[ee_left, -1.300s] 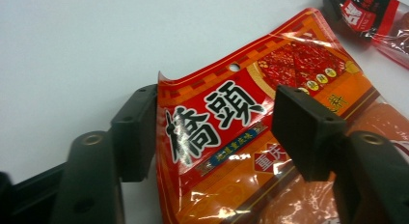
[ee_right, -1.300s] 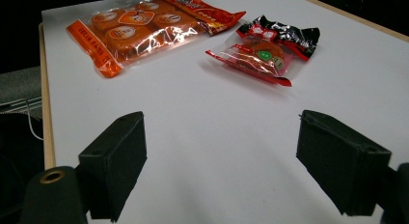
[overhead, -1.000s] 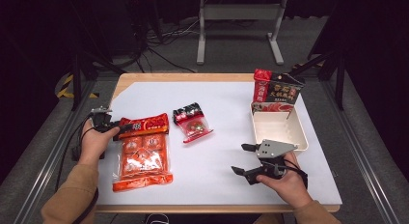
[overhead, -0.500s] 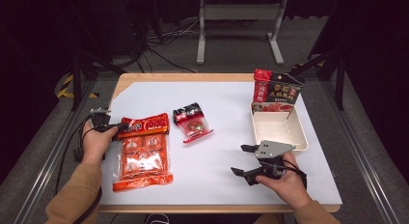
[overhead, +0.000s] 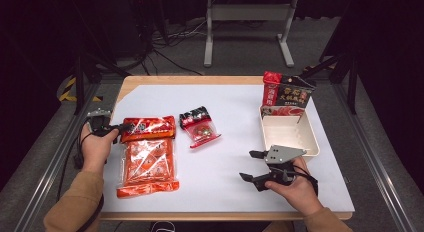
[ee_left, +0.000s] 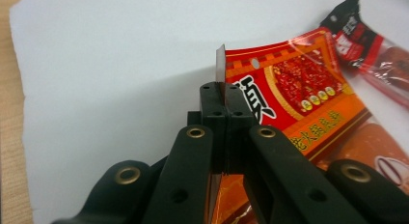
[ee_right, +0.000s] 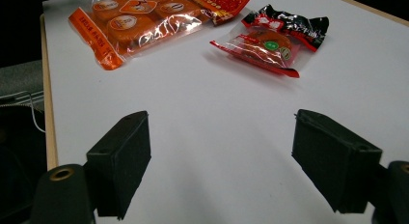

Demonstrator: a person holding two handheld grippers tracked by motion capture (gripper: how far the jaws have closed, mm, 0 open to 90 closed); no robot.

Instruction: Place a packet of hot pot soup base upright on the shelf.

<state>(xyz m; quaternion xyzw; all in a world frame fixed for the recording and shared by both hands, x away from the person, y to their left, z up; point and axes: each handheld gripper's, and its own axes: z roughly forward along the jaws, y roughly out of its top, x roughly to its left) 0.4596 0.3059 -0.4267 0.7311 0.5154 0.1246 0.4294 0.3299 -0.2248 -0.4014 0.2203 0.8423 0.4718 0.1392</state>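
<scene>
A large orange-red snack bag [overhead: 147, 159] lies flat at the table's left. My left gripper [overhead: 122, 128] is shut on the bag's top left corner. In the left gripper view the closed pads [ee_left: 212, 101] pinch the bag [ee_left: 299, 98] by its edge, which stands up thin between them. A small red and black packet [overhead: 199, 127] lies just right of the bag. My right gripper [overhead: 252, 165] hovers open over bare table near the front right, with nothing between its fingers. In the right gripper view this gripper [ee_right: 222, 151] faces the small packet [ee_right: 272, 38] and the bag [ee_right: 140, 21].
A white tray [overhead: 312, 137] sits at the right, just beyond my right hand. A red and black box [overhead: 286, 94] stands at the tray's far end. White paper [overhead: 230, 102] covers the wooden table. Cables and a metal stand lie on the floor beyond.
</scene>
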